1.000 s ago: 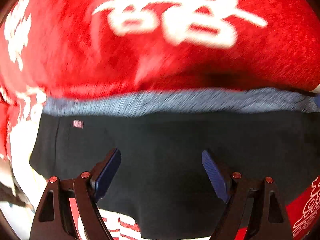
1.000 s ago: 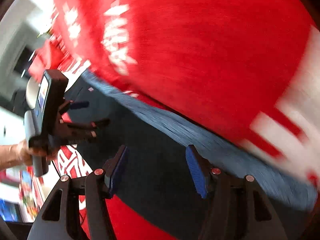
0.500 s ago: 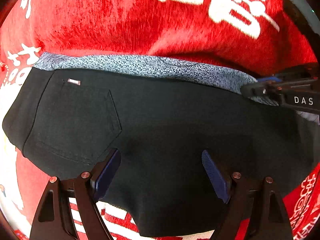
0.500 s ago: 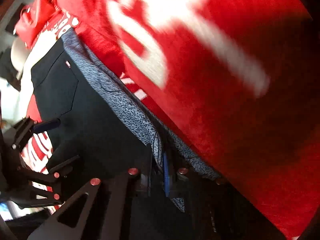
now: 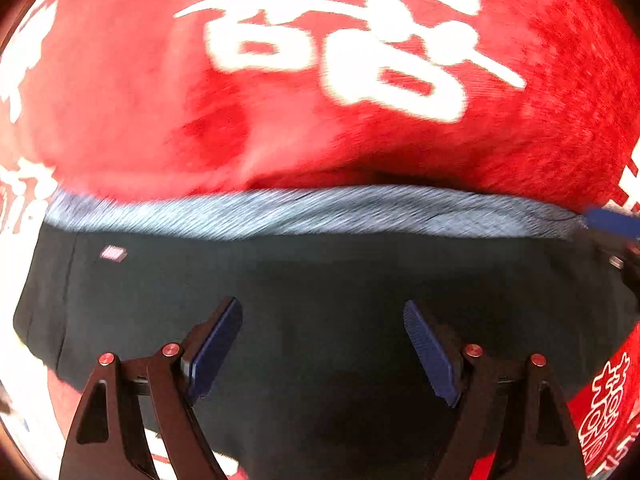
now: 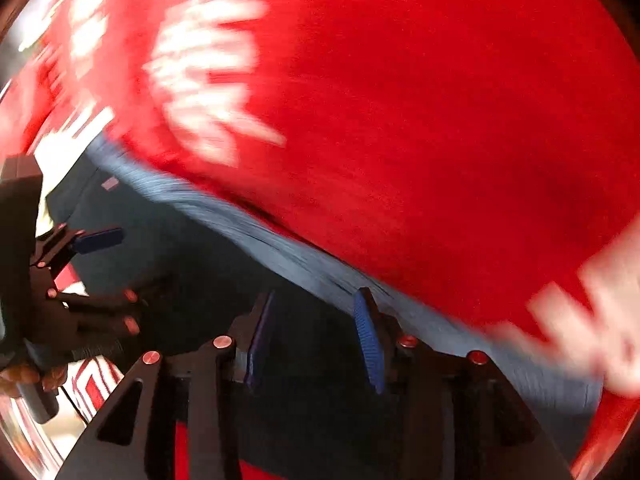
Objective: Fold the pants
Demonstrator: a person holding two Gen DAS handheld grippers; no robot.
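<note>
Dark, smooth-woven pants (image 5: 328, 280) lie flat on a plush red cloth (image 5: 140, 100) printed with white characters, their speckled grey-blue waistband (image 5: 300, 212) forming a curved strip along the far edge. The left gripper (image 5: 322, 344) hangs wide open above the dark fabric, holding nothing. The right gripper (image 6: 316, 336), its ribbed blue pads (image 6: 370, 340) partly parted after just opening, grips nothing near the waistband

Left gripper (image 6: 96, 264) crowds pants (image 5: 320, 300) left edge; red cloth (image 5: 280, 120) beyond unobstructed.
</note>
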